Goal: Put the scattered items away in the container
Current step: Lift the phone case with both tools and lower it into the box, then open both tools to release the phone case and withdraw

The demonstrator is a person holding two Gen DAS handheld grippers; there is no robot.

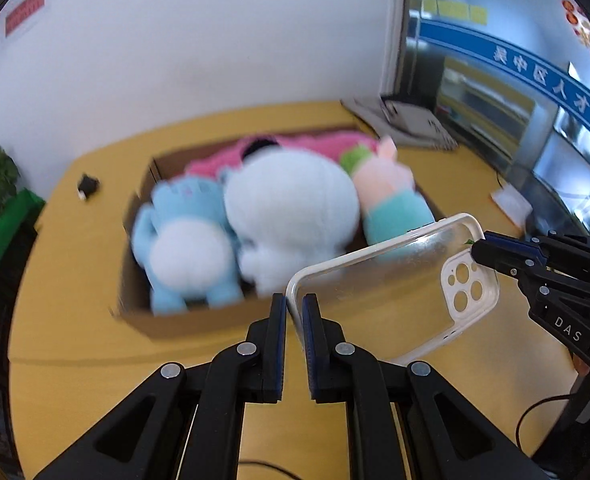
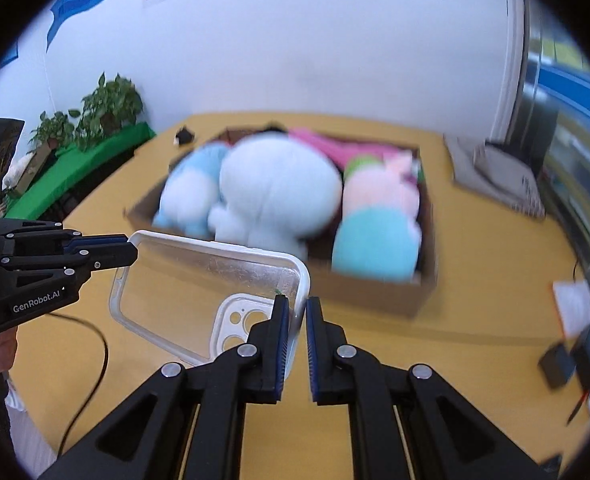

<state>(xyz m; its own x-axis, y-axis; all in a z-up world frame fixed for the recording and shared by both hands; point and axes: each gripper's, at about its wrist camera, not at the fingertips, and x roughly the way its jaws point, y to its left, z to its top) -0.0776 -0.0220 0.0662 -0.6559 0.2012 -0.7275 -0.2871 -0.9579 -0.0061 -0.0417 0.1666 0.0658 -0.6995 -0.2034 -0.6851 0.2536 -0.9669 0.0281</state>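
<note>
The clear, white-rimmed plastic phone case [image 1: 391, 280] hangs in the air between both tongs, just short of the brown cardboard box [image 1: 199, 320] of plush toys [image 1: 291, 216] on the yellow table [image 1: 75, 380]. The left gripper [image 1: 294, 308] and right gripper [image 2: 295, 312] are each nearly closed on opposite short ends, so the case's long axis spans between them, roughly parallel to the box's near wall.

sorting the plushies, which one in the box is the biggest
The white plush in the middle of the box. It bulges well above the blue plush on its left and the pink-and-teal plush on its right.
</note>
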